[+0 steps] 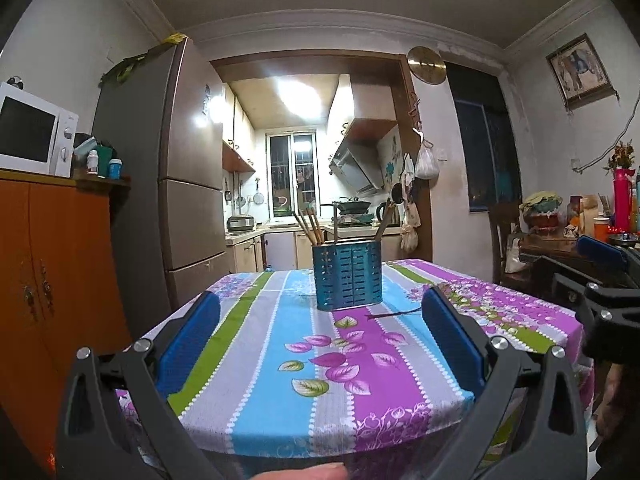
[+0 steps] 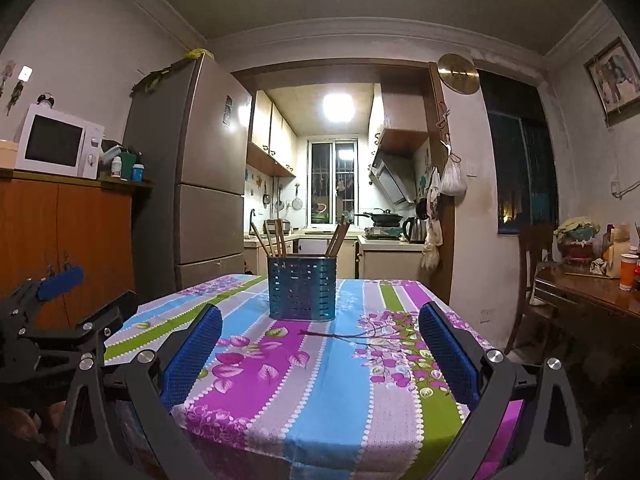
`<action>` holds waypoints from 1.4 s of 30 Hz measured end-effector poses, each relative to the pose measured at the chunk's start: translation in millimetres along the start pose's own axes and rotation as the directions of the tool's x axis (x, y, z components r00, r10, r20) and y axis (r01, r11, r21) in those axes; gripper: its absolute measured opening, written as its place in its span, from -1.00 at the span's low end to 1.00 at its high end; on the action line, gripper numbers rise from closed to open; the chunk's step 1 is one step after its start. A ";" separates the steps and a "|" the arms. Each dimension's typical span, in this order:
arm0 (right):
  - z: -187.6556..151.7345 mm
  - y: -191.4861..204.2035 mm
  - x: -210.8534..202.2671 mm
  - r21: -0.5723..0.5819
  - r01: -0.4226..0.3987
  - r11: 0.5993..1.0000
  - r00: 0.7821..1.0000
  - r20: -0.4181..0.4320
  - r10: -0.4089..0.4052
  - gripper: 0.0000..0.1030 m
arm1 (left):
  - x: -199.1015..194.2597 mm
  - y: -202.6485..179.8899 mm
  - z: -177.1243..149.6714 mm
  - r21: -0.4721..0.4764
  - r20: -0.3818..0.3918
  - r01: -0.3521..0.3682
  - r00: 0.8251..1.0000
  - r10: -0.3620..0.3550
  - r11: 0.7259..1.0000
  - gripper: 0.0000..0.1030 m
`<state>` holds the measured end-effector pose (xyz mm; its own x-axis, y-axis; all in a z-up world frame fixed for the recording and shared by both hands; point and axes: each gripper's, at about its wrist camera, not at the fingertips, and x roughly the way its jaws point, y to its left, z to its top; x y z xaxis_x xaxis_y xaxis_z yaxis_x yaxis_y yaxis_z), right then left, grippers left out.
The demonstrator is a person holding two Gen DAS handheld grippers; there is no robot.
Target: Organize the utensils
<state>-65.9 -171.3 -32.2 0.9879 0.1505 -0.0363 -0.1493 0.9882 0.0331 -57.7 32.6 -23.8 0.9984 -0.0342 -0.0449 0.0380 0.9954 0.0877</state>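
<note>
Blue holder (image 2: 301,293) at 12 o'clock keeps chopsticks (image 2: 269,240) upright; one chopstick (image 2: 340,335) lies loose on worktop (image 2: 280,380). Both tools, left tool (image 1: 320,344) and right tool (image 2: 320,348), gape empty.

Tablecloth (image 1: 280,344): woven cloth, matt, printed stripes and flowers. Utensil holder (image 1: 347,276): perforated sheet metal, blue sheen, semi-glossy. Chopsticks (image 1: 308,226) in it: wood, dull. Left gripper (image 1: 320,344) pads (image 1: 188,344): blue, dimpled, rubbery; frame matt black plastic, bright metal screws. Side table (image 2: 592,292): glossy varnished wood.
</note>
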 end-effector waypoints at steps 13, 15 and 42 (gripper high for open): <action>-26.3 -1.8 6.6 0.000 0.003 1.000 1.000 -0.028 -0.003 0.91 | 1.6 -3.2 -21.4 0.002 -0.024 -0.009 1.000 0.009 1.000 0.89; -29.1 -1.4 7.7 0.005 0.000 1.000 0.999 -0.032 0.000 0.91 | 1.6 -4.1 -23.2 0.005 -0.026 -0.008 1.000 0.008 1.000 0.89; -43.3 1.3 12.8 0.018 -0.013 1.000 0.998 -0.067 0.015 0.91 | 13.6 0.0 -27.3 -0.028 -0.070 -0.024 0.997 0.022 0.999 0.89</action>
<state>-55.2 -166.8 -75.9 0.9807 0.1664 -0.1027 -0.1618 0.9855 0.0521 -45.2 34.6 -51.6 0.9936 -0.0056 -0.1129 0.0126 0.9981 0.0605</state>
